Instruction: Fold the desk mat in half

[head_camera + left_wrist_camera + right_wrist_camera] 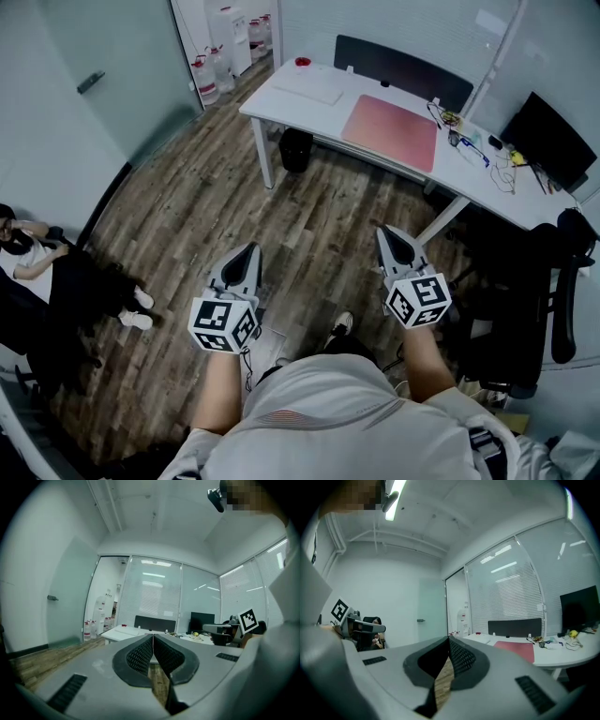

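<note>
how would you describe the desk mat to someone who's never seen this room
Find the long white desk by the glass wall. The desk mat lies flat near its middle, between a white keyboard and a tangle of cables. It is the only pink rectangle there.

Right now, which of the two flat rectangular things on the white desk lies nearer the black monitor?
The pink desk mat: it lies in the middle, toward the black monitor, while the white flat rectangle sits at the opposite end.
</note>
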{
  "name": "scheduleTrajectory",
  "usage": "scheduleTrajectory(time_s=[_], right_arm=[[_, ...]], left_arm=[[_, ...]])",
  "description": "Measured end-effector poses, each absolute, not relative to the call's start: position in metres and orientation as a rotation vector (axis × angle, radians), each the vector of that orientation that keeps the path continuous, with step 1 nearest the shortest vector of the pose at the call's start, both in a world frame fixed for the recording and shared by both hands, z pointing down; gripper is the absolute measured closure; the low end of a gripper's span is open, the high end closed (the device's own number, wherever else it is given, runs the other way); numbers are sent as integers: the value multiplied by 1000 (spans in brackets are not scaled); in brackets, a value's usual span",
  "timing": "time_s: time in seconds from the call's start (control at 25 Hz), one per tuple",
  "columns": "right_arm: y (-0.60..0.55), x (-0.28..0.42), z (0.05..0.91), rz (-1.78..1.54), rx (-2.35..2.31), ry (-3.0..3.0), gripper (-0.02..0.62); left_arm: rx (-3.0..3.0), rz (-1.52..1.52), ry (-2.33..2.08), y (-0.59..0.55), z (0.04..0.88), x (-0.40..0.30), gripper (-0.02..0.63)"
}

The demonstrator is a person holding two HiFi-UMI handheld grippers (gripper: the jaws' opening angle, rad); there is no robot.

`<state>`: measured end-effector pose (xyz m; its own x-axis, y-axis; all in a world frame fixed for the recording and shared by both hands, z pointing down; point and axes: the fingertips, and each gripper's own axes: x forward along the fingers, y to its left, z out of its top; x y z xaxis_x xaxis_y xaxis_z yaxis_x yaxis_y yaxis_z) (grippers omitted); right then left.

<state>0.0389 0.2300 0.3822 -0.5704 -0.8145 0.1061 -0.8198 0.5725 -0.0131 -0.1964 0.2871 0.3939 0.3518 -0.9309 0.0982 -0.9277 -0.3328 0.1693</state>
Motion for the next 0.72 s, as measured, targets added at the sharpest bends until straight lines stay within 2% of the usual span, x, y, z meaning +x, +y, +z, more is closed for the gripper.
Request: scheduleTrajectory(time_s=[0.48,0.72], right_arm=[[121,82,388,155,1416,-2707,543],[56,124,399,208,1424,-2705,543]], left_arm=[[2425,44,-1672,182,389,-153,591],[2418,86,-1664,117,395,-111,590]])
